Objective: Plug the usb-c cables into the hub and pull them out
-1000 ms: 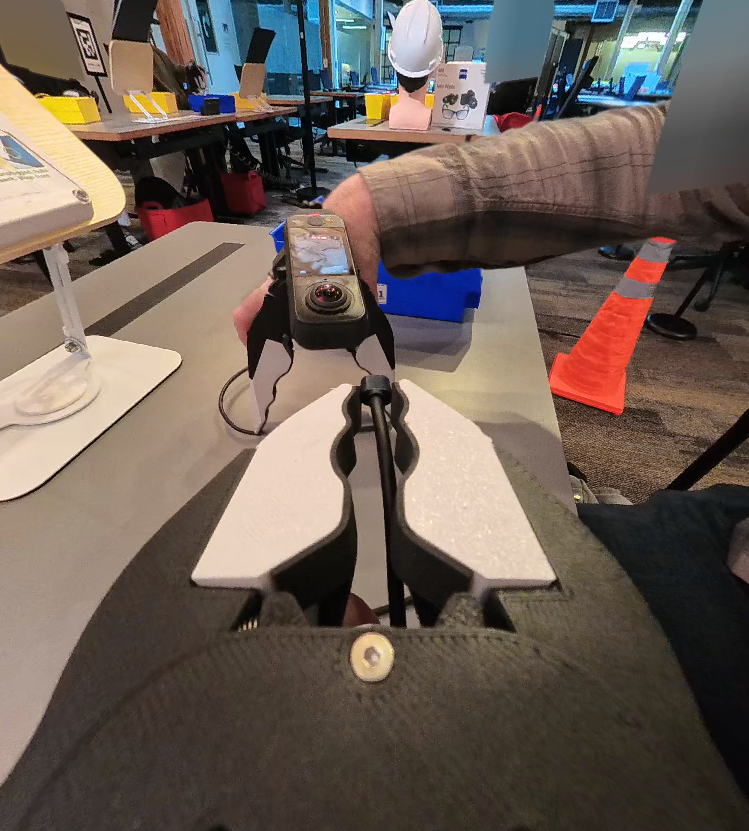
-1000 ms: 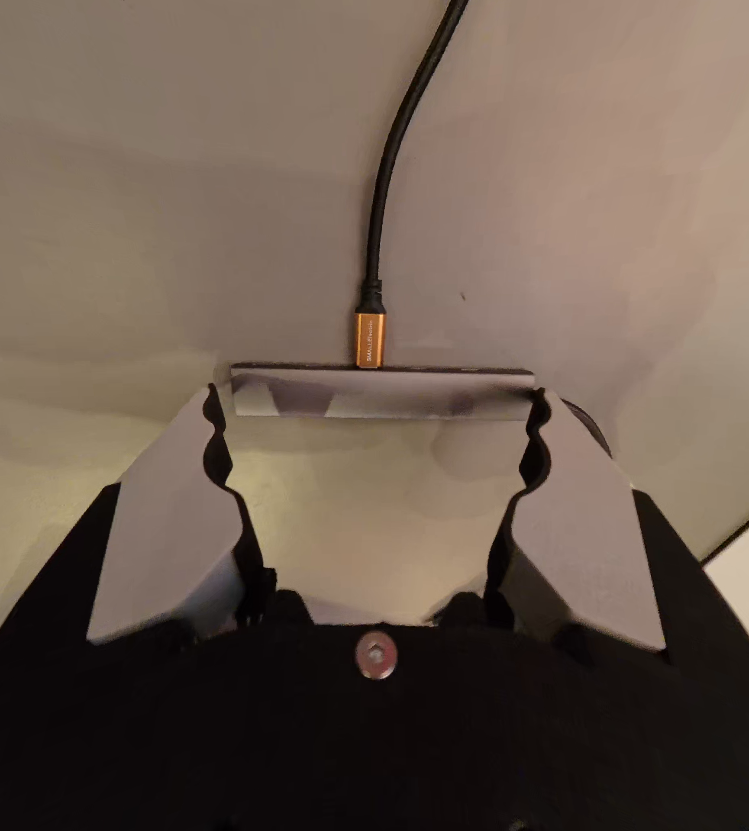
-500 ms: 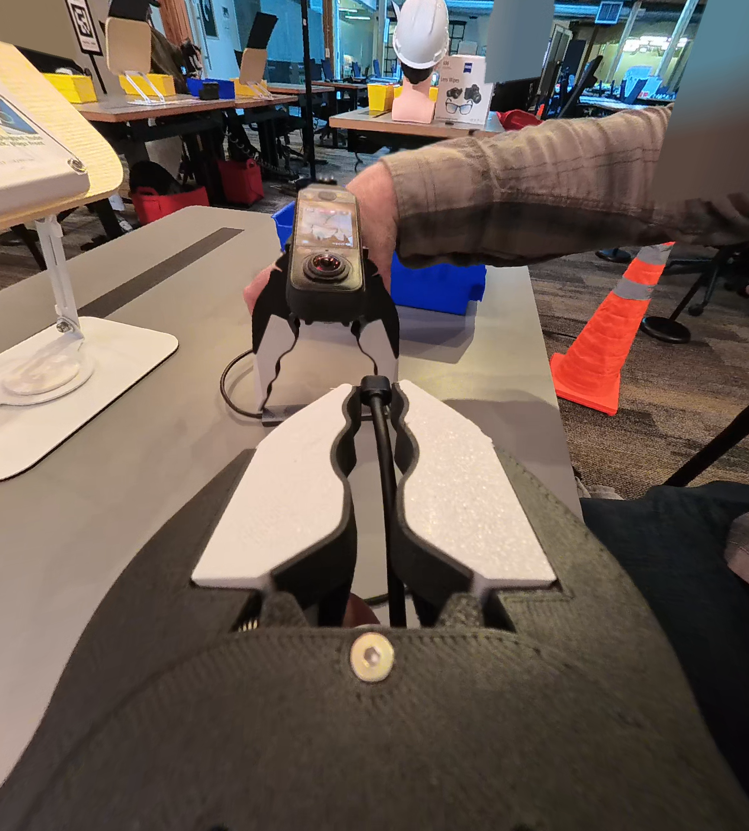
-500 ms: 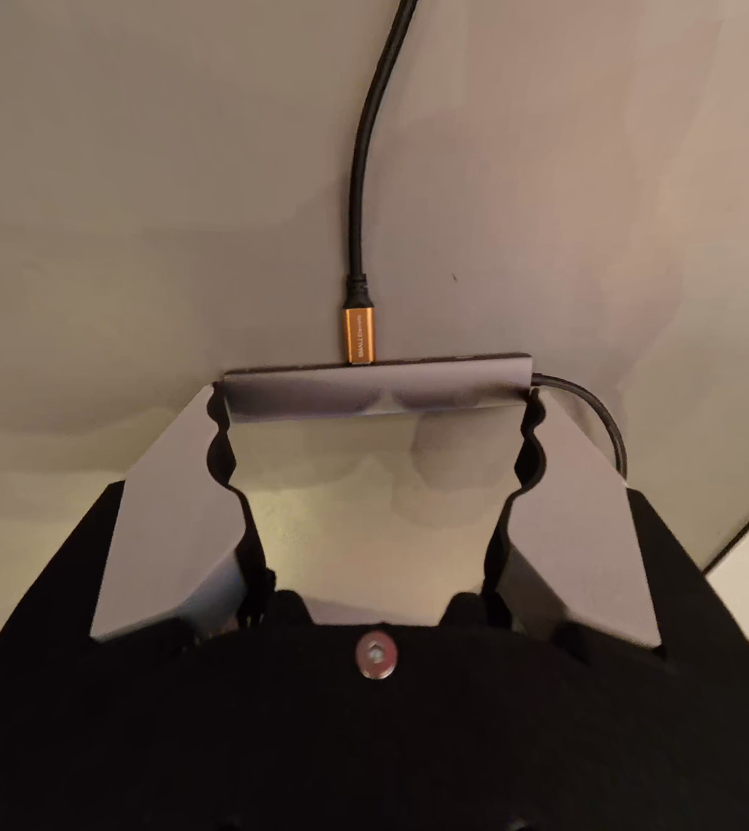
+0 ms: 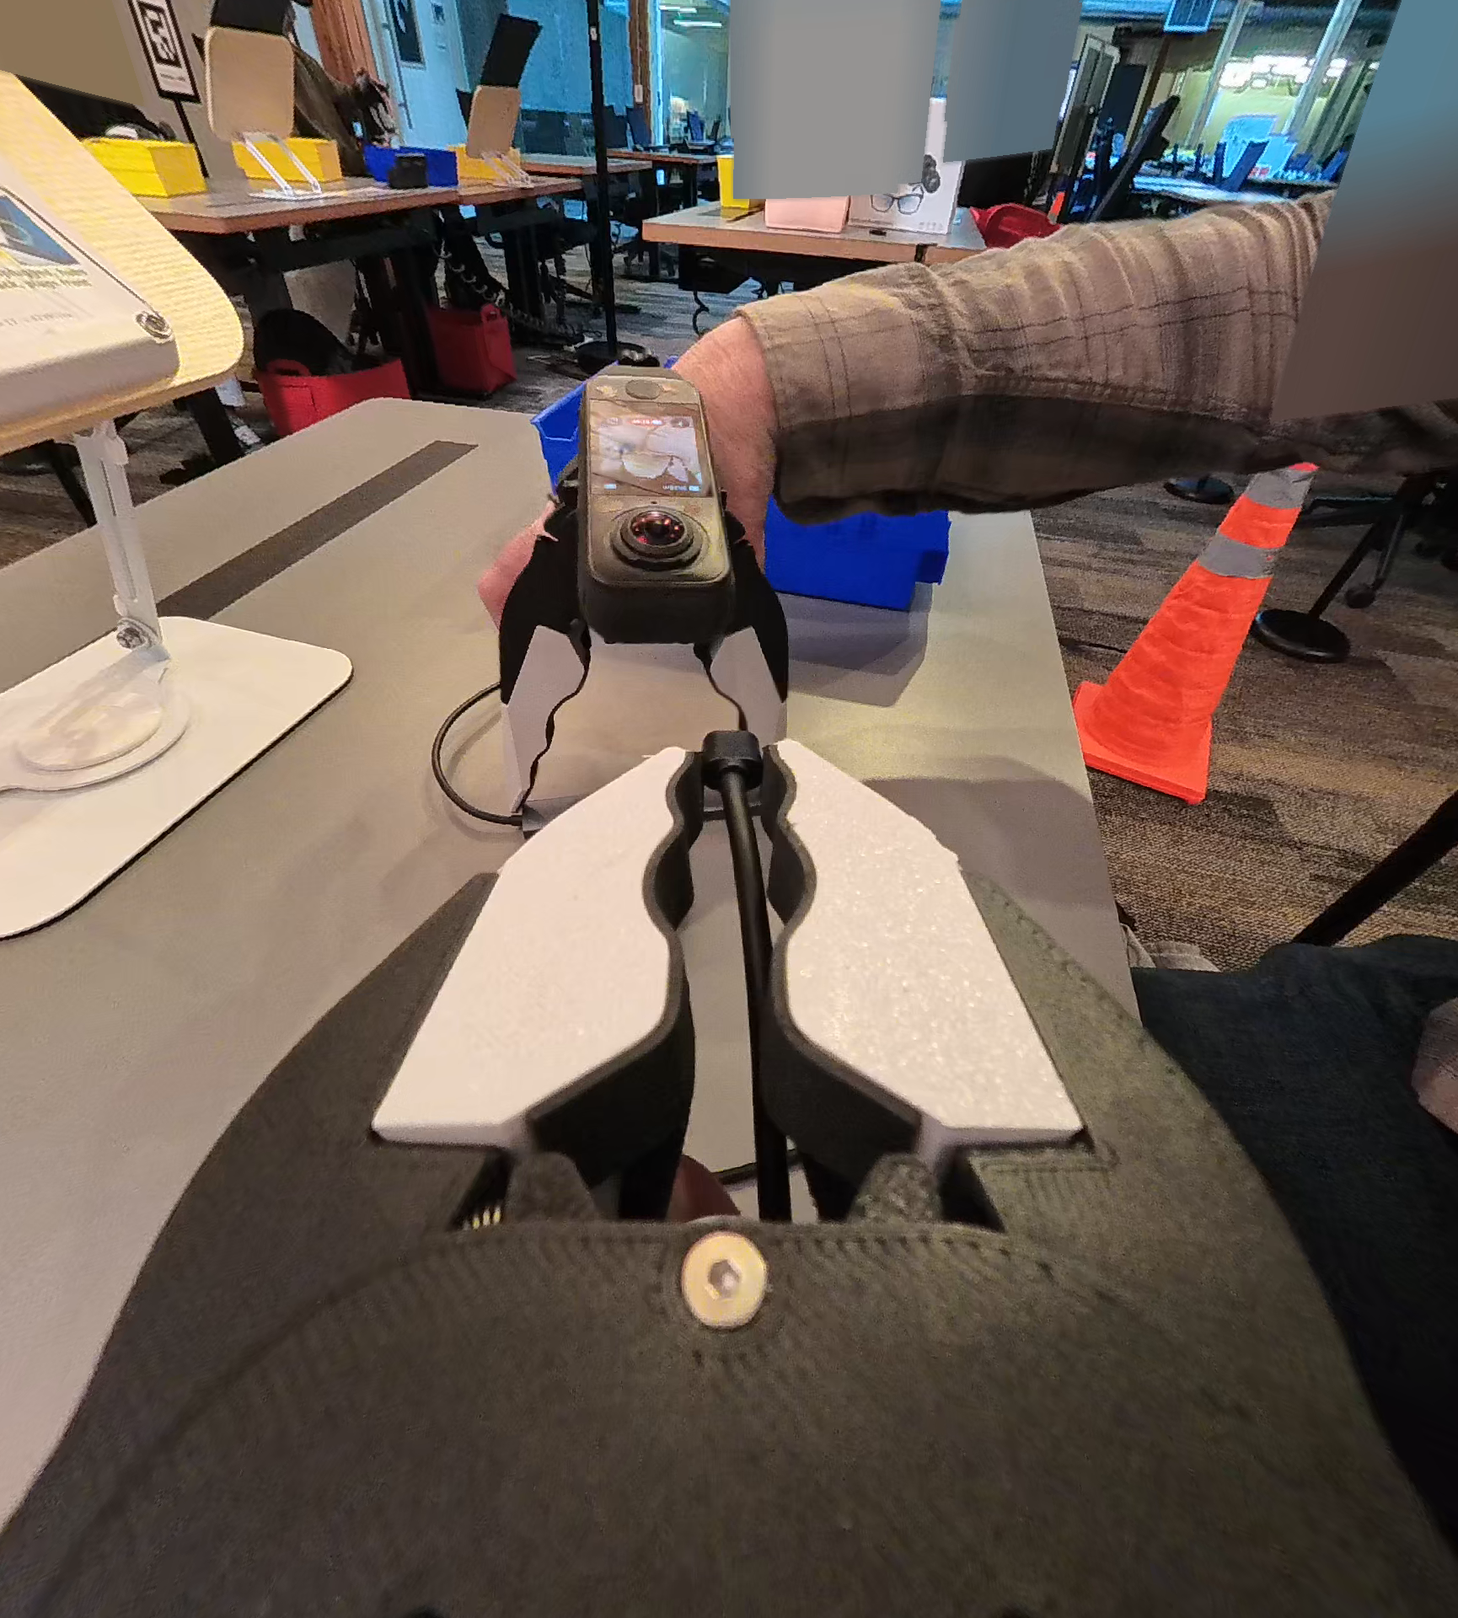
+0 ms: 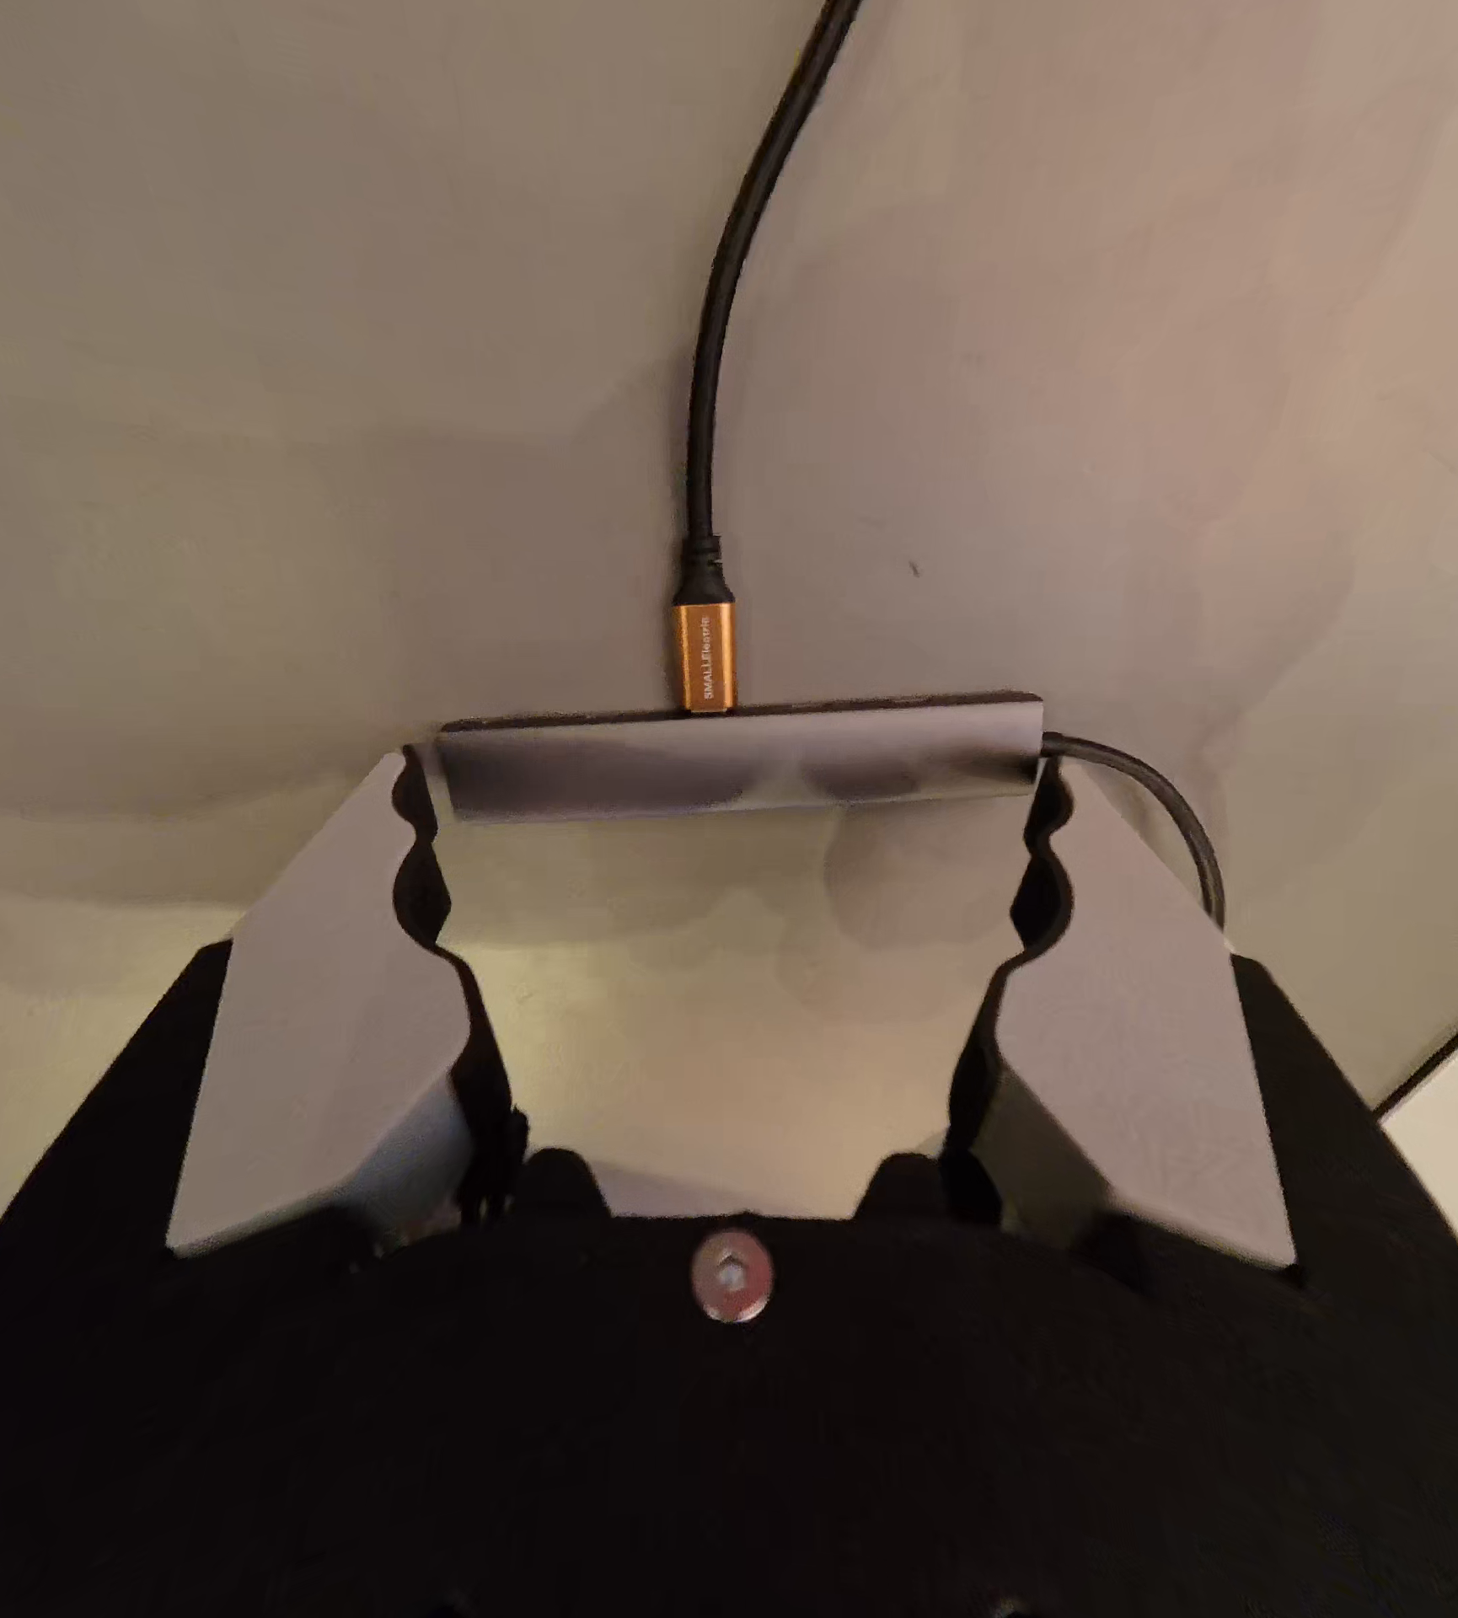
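Observation:
In the right wrist view my right gripper [image 6: 734,770] is shut on a flat grey hub [image 6: 620,775], one fingertip at each short end, on the grey table [image 6: 270,350]. An orange USB-C plug [image 6: 705,657] sits in the hub's far edge, and its black cable [image 6: 734,306] runs off the top. The hub's own lead [image 6: 1163,805] curls off to the right. In the left wrist view my left gripper [image 5: 730,766] is shut on a black cable [image 5: 747,919], a thicker black collar at its tips. The right gripper [image 5: 638,753] stands just beyond, pointing down at the table.
A white stand base [image 5: 95,788] with a tilted board sits at the left of the table [image 5: 226,919]. A blue bin [image 5: 848,552] is behind the right gripper. A plaid sleeve [image 5: 1014,376] reaches in from the right. An orange cone [image 5: 1190,648] stands on the floor. The tips of one gripper are about 20 cm away from the tips of the other.
The hub has turned slightly in the right gripper and its own lead has come into view at the right. Both grippers keep their hold. The plug stays in the hub.

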The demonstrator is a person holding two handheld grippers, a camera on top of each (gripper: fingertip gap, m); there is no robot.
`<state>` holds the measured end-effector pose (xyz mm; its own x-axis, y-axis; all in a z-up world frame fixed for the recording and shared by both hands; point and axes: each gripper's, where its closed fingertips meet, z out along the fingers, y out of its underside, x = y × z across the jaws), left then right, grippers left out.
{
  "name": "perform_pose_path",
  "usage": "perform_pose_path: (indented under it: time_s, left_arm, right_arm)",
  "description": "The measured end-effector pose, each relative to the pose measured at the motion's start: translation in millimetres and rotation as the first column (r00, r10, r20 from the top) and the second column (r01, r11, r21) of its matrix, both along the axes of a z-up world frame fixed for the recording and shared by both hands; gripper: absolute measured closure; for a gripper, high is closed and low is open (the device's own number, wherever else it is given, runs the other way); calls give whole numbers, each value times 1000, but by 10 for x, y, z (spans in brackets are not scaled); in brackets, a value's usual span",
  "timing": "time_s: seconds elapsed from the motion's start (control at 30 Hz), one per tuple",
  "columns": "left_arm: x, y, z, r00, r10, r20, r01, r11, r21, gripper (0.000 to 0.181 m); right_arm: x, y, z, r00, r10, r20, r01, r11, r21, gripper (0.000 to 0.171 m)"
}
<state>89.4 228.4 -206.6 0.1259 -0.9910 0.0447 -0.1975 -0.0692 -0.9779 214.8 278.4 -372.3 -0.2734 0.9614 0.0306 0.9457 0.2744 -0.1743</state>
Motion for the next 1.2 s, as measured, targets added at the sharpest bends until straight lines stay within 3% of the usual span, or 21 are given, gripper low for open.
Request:
perform_pose_path:
  time_s: [0.27, 0.63, 1.2]
  left_arm:
    - [21, -6, -28, 1000, -5, -6, 5, 1000, 0, 169]
    - [80, 10, -107, 1000, 8, -24, -8, 1000, -9, 169]
    - [246, -56, -330, 999, 4, -47, -7, 999, -52, 169]
  right_arm:
    - [-2, -2, 13, 999, 21, 24, -22, 1000, 4, 46]
    - [-117, -147, 116, 986, -132, -99, 113, 978, -175, 47]
    - [-197, -304, 216, 951, -236, -200, 167, 937, -308, 48]
